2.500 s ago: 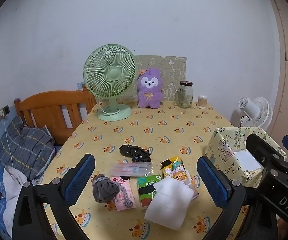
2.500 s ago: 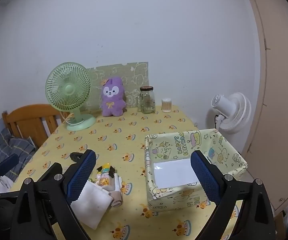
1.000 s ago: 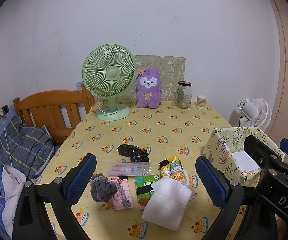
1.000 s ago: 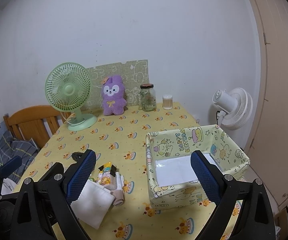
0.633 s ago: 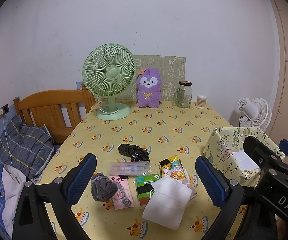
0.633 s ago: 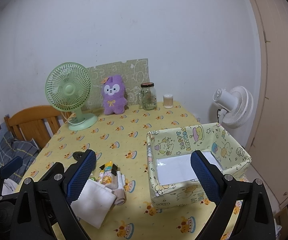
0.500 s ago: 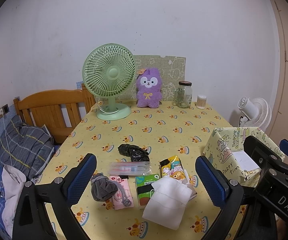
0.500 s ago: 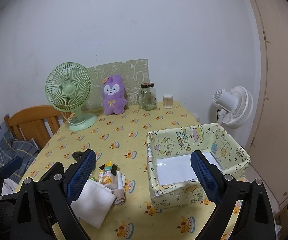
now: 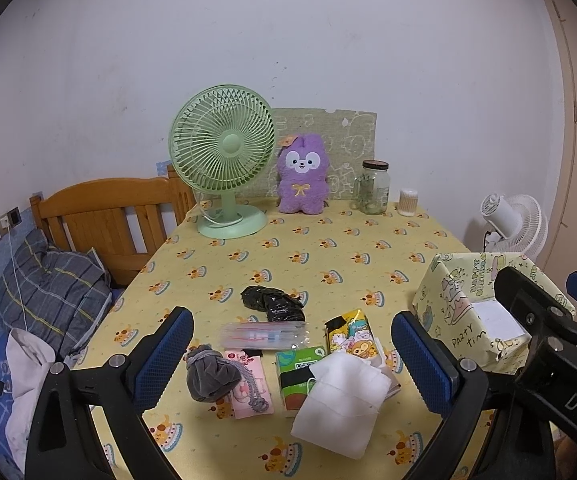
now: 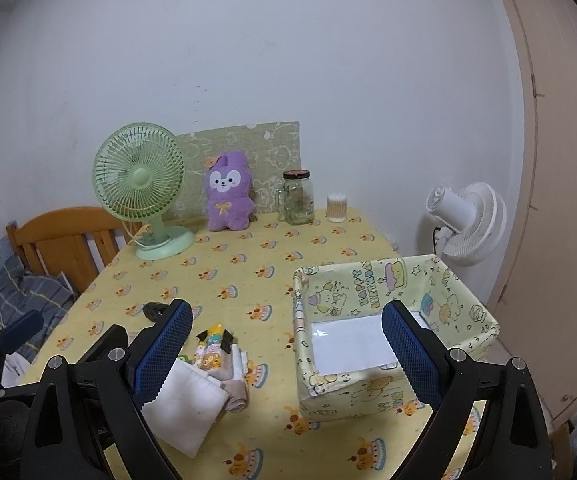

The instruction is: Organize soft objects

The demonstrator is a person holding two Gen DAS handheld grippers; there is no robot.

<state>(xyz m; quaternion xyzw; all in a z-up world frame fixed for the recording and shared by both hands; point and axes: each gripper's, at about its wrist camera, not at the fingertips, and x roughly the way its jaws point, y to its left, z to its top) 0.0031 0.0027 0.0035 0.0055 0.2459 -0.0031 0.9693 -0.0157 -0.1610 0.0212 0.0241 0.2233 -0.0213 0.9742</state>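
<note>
Soft items lie in a cluster near the table's front edge: a white cloth pouch [image 9: 340, 404] [image 10: 186, 404], a grey drawstring pouch [image 9: 210, 376], a pink tissue pack [image 9: 248, 392], a green tissue pack [image 9: 298, 372], a cartoon-print pack [image 9: 352, 336] [image 10: 210, 350], a clear zip bag [image 9: 264, 334] and a crumpled black bag [image 9: 274, 304]. A yellow birthday-print box [image 10: 392, 328] [image 9: 468, 312], lined with white paper, stands to their right. My left gripper [image 9: 290, 354] hovers open above the cluster. My right gripper [image 10: 284, 354] hangs open between the cluster and the box.
At the table's back stand a green desk fan [image 9: 224, 160], a purple plush bunny [image 9: 302, 178], a glass jar [image 9: 372, 188] and a cotton-swab pot [image 9: 407, 202]. A wooden headboard [image 9: 104, 216] and a plaid pillow [image 9: 48, 292] lie left; a white floor fan [image 10: 468, 224] stands right.
Both views have shifted only slightly over the last seconds. Nothing on the table has moved and both grippers stay open.
</note>
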